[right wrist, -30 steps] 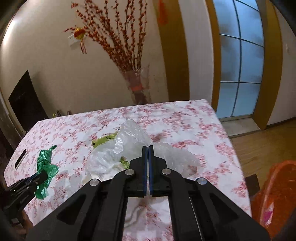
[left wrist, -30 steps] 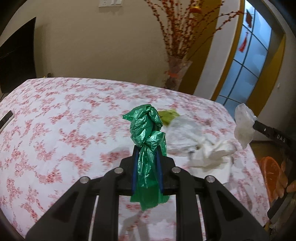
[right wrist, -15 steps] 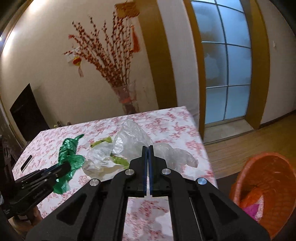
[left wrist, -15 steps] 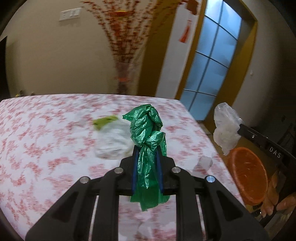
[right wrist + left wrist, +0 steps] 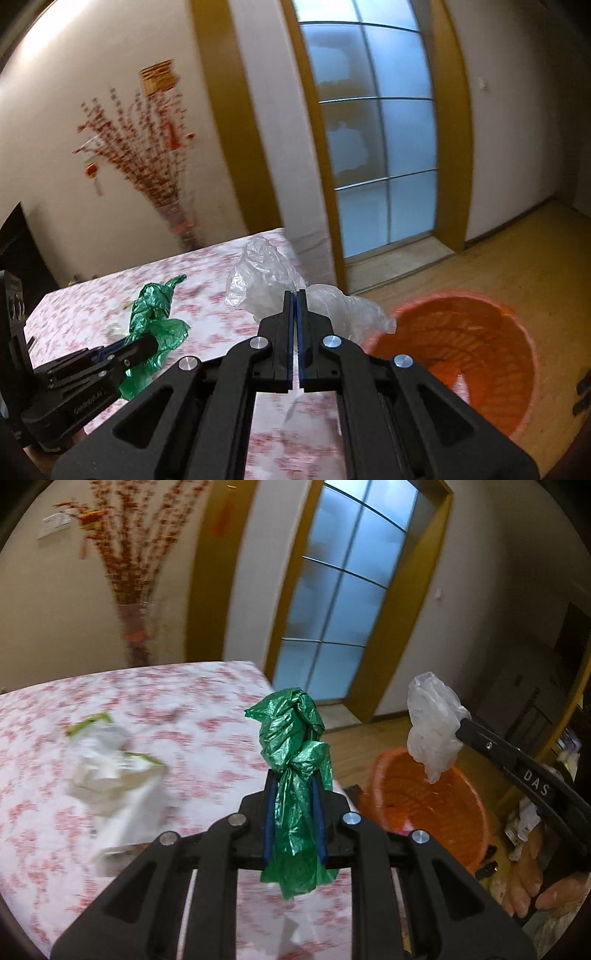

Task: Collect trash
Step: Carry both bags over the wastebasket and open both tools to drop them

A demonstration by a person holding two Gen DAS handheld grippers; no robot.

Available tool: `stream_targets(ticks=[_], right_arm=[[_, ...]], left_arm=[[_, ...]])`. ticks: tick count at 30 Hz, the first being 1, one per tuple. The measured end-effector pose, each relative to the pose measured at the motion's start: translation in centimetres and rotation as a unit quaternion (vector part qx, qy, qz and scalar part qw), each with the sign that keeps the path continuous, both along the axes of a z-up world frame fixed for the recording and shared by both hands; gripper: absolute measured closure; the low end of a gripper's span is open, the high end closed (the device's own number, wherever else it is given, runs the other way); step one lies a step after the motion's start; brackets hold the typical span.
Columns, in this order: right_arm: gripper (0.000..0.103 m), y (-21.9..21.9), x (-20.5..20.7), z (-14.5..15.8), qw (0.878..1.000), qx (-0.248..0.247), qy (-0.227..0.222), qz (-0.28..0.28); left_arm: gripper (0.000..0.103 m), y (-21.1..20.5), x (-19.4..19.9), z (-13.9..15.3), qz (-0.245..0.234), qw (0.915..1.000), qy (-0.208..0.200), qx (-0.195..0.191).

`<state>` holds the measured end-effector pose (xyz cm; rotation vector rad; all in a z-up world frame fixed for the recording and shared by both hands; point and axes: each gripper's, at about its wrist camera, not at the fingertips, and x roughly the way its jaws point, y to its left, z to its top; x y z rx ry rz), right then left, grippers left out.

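Observation:
My left gripper (image 5: 294, 786) is shut on a crumpled green plastic bag (image 5: 291, 738), held above the table's right end; it also shows in the right wrist view (image 5: 153, 317). My right gripper (image 5: 294, 299) is shut on a clear plastic bag (image 5: 266, 273), which in the left wrist view (image 5: 434, 731) hangs over the orange basket (image 5: 424, 805). The orange basket (image 5: 465, 347) stands on the floor right of the table.
A table with a red floral cloth (image 5: 48, 812) carries more clear plastic and green-edged wrapping (image 5: 107, 764). A vase of red branches (image 5: 135, 627) stands behind it. A glass door (image 5: 373, 147) and wooden floor (image 5: 517, 251) lie to the right.
Both grippers have swung right with their bags, away from the table's middle toward the orange basket. The clear bag now hangs over the basket.

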<state>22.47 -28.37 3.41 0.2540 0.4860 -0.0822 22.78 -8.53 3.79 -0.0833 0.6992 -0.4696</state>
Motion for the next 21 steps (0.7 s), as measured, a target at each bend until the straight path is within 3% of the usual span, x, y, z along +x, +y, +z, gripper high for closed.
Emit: stream_targets(ticks=[21], right_arm=[[0.101,-7.8,-2.9,-1.9,0.997,0.022,0.000,-0.075]], left_arm=[[0.085,-10.5,-0.1,-2.0,-0.099,0.9949,0.020,-0.006]])
